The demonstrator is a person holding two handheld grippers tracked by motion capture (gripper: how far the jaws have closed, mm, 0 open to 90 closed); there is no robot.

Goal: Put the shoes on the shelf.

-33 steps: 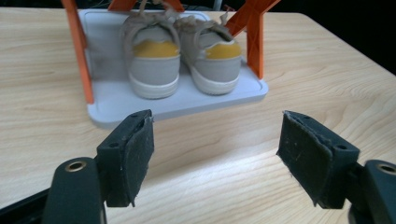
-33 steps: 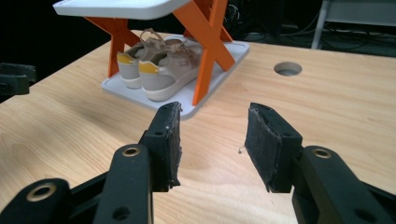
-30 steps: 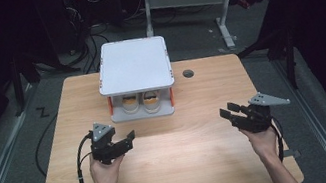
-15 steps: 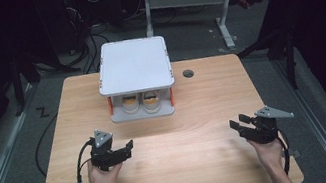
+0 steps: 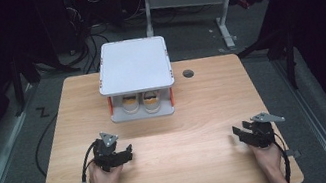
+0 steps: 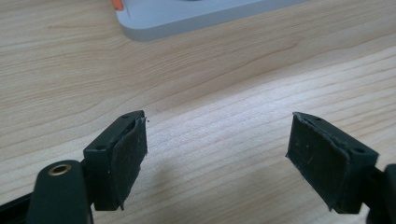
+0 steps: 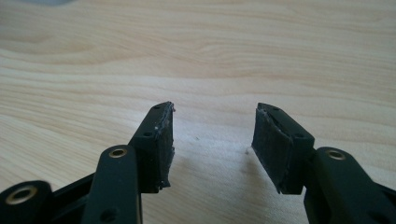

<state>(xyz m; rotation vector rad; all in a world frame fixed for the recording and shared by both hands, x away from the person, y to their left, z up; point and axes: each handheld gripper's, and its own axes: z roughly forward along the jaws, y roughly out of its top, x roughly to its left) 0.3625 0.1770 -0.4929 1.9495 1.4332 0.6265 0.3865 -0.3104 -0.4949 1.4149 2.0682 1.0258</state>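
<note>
Two claws sit low over the near half of the bench [image 5: 202, 94], both released with nothing between the pads. Our left claw [image 5: 120, 156] has just been opening, jaws spread wide over bare wood; our right claw [image 5: 245, 134] likewise, jaws apart and empty, well off to the right. The thing nearest us is the grey covered rack [image 5: 134, 66] at the far middle of the bench, white lid on top, orange posts, two small cups [image 5: 137, 102] side by side on its lower shelf. In the left gripper view the rack's base plate [image 6: 187, 16] lies just ahead of the jaws. We judge this a resting or start step, nothing grasped. Next move likely calls for lifting and reaching forward to the rack, squaring a claw to a cup or the lid edge.
</note>
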